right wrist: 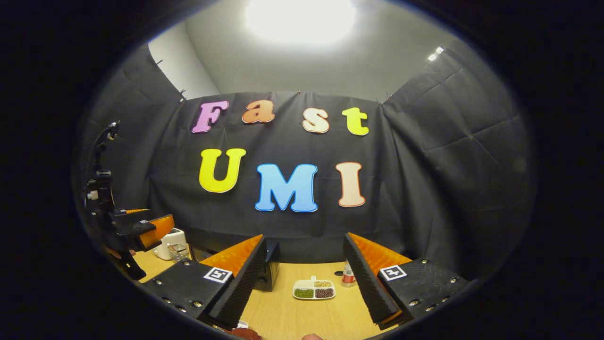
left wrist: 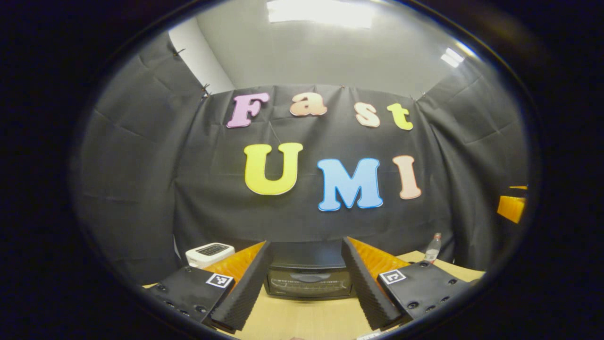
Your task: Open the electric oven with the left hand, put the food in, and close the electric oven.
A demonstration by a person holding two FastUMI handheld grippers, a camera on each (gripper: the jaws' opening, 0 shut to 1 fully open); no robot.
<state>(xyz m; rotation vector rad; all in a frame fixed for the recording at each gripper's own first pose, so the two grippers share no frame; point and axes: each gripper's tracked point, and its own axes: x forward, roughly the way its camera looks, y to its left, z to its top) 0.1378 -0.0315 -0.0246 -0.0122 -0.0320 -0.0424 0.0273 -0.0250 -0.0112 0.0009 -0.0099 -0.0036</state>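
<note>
Facing the left gripper, electric oven, door shut, long axis crosswise

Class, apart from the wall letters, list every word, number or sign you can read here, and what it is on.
Nothing reads as words.
Square black-and-white markers on the left tool: patterns only.
Oven front panel: too blurred.
White appliance panel: too small.
Bottle label: too small.

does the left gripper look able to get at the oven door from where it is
Probably yes. The left gripper is open and faces the electric oven head on; bare wooden table lies between them and nothing stands in the way. The door looks shut.
</note>
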